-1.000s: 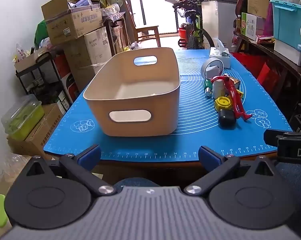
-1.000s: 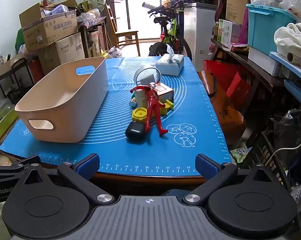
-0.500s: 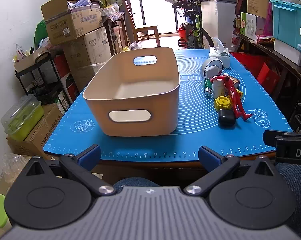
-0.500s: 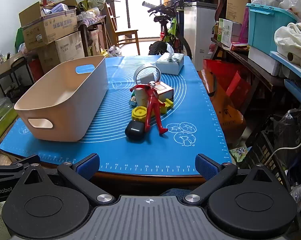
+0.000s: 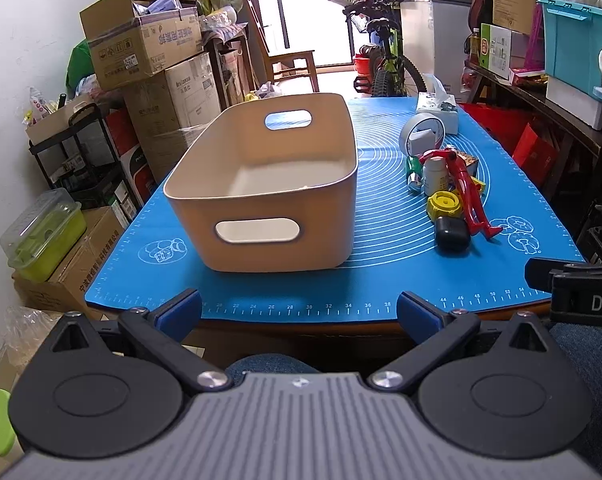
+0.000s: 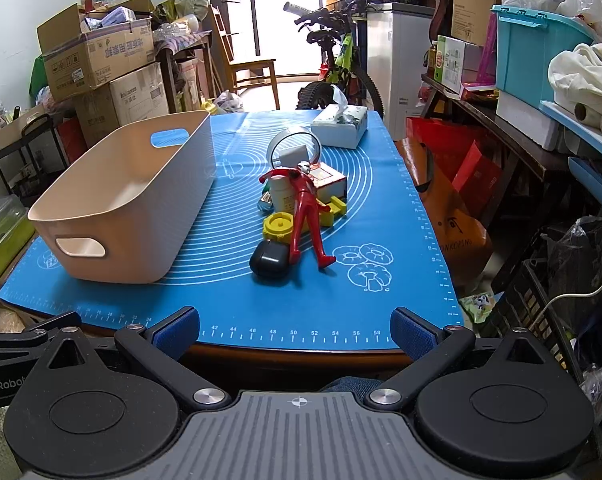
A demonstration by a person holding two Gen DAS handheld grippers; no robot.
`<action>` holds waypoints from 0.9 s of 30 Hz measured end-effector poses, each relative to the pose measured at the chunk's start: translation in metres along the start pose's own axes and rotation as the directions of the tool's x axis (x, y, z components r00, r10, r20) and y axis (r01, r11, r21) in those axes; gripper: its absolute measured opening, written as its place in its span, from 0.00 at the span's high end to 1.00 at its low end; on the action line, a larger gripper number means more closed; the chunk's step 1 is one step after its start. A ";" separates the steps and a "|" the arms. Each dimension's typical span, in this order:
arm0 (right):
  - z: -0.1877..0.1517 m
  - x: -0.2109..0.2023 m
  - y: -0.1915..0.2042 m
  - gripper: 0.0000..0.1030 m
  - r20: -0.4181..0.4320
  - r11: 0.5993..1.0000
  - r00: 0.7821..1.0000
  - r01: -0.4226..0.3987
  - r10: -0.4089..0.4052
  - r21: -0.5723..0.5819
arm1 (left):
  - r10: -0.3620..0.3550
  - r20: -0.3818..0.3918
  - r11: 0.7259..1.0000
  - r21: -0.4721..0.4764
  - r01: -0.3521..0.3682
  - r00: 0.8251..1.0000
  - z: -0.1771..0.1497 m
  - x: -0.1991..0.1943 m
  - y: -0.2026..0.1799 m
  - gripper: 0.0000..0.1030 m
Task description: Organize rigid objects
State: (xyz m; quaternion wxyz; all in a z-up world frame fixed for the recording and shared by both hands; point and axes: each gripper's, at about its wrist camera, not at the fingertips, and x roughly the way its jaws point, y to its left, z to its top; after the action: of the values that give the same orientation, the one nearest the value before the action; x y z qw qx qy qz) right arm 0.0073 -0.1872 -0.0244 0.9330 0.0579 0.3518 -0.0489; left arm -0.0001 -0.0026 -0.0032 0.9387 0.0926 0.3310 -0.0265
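A beige bin [image 5: 269, 184] [image 6: 129, 200] with handle slots stands empty on the left of the blue mat [image 5: 381, 240] [image 6: 293, 304]. To its right lies a pile: a red figure [image 6: 307, 216] [image 5: 467, 192], a black case [image 6: 269, 260] [image 5: 451, 234], a yellow cap [image 6: 279, 226] [image 5: 444, 205], a white bottle [image 6: 281, 196], a small box [image 6: 329, 178] and a tape roll [image 6: 295, 148] [image 5: 423, 136]. My left gripper [image 5: 299, 314] and right gripper [image 6: 295, 330] are open and empty, back from the table's near edge.
A tissue box [image 6: 341, 122] stands at the mat's far end. Stacked cardboard boxes [image 5: 149, 60] fill the left side, a bicycle [image 6: 333, 68] stands beyond the table, and shelves with a teal crate [image 6: 537, 56] line the right.
Both views have shifted very slightly; the objects on the mat have not moved and both grippers stay open.
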 end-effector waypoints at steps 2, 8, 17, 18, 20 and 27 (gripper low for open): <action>0.000 0.000 0.000 0.02 0.000 1.000 1.000 0.000 0.000 0.000 | -0.001 0.000 1.000 0.000 0.001 1.000 0.000 0.000 0.000 0.01; 0.000 0.000 0.000 0.02 -0.001 1.000 1.000 0.000 0.000 0.000 | -0.003 -0.001 1.000 0.002 0.003 1.000 -0.002 0.003 -0.003 0.01; 0.000 0.000 0.000 0.02 -0.001 1.000 1.000 -0.001 0.001 0.001 | -0.008 -0.001 1.000 0.002 0.008 1.000 -0.003 0.004 -0.004 0.01; 0.000 0.000 0.000 0.02 -0.001 1.000 1.000 -0.001 0.001 0.001 | -0.008 -0.001 1.000 0.002 0.008 1.000 -0.003 0.004 -0.004 0.01; 0.000 0.000 0.000 0.02 -0.002 1.000 1.000 -0.001 0.001 0.001 | -0.008 -0.001 1.000 0.002 0.008 1.000 -0.003 0.003 -0.003 0.01; 0.000 0.001 0.000 0.02 -0.002 1.000 1.000 -0.001 0.001 0.002 | -0.009 0.001 1.000 0.003 0.009 1.000 -0.003 0.003 -0.003 0.01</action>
State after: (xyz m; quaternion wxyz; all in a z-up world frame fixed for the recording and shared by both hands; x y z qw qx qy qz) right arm 0.0080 -0.1874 -0.0245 0.9326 0.0588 0.3528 -0.0487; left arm 0.0003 -0.0049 -0.0079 0.9386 0.0927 0.3310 -0.0311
